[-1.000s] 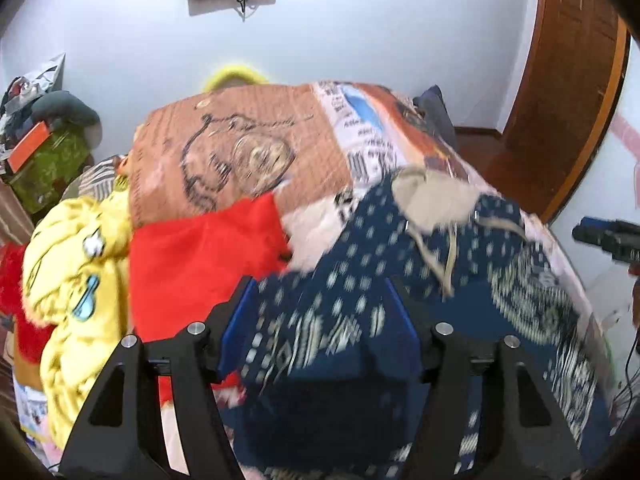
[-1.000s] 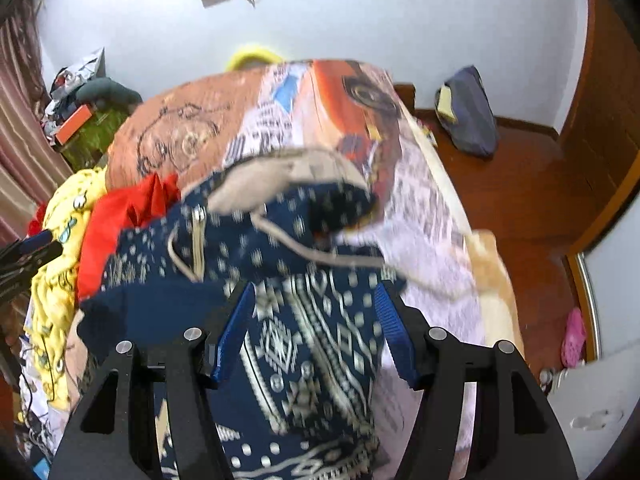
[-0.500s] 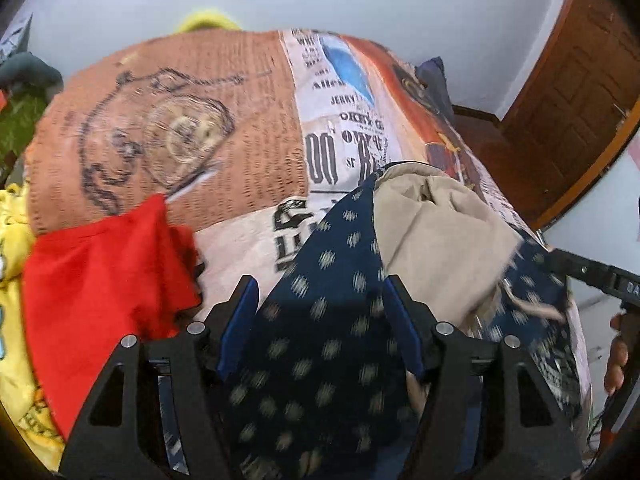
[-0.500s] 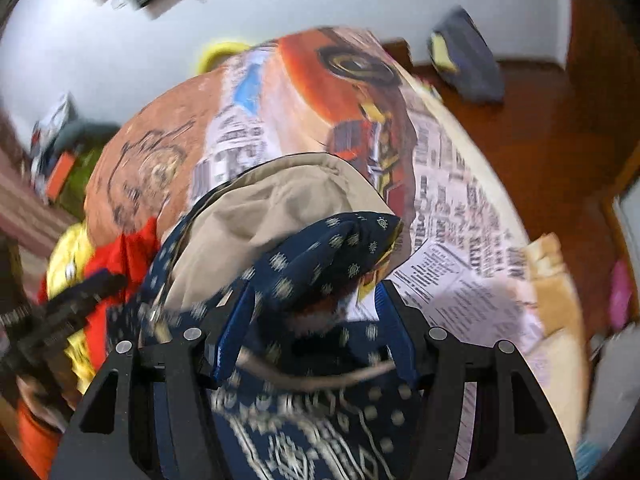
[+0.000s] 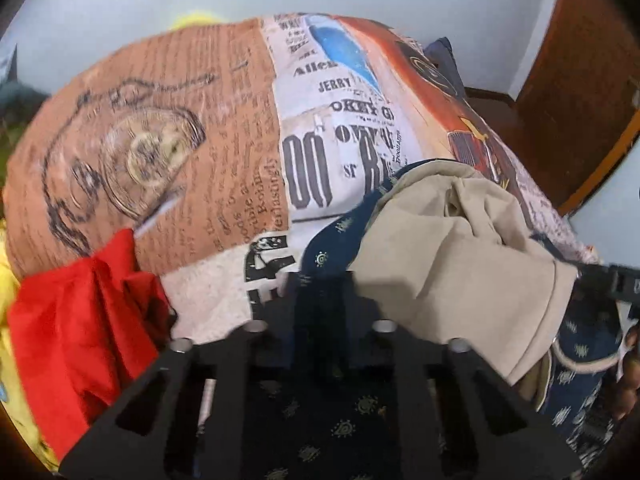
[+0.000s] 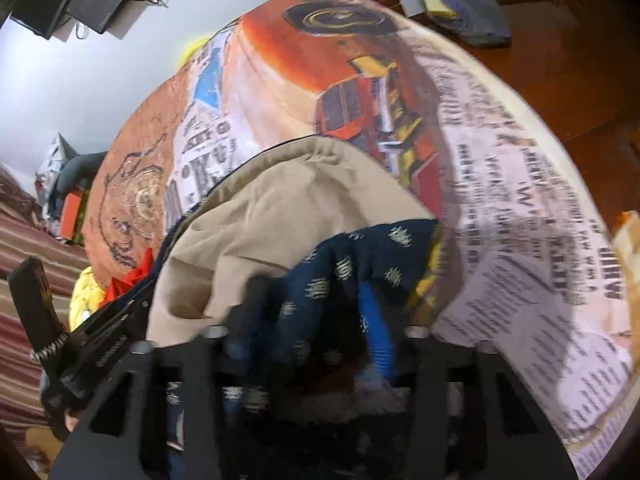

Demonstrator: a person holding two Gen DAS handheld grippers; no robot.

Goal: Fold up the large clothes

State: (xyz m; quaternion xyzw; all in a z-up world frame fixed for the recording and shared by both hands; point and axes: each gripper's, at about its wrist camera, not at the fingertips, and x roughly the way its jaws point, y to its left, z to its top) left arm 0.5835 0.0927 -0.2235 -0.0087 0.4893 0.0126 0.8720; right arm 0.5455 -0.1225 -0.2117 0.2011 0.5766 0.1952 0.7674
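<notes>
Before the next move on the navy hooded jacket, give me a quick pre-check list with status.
1. Left gripper shut on the navy hooded jacket: ok; jaws just closed on navy fabric.
2. Right gripper shut on the jacket: ok; jaws just closed, cloth bunched between them.
3. Beige lining turned outward: not ok, hood is bunched.
4. Red garment clear of the jacket: ok, apart to the left.
5. Printed bedspread free beyond the hood: ok.
6. Jacket hem and sleeves flat: cannot tell, hidden.

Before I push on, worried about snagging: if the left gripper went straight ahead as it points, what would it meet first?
Probably the navy patterned garment that the left gripper has just closed on; beyond lies the printed bedspread.
</notes>
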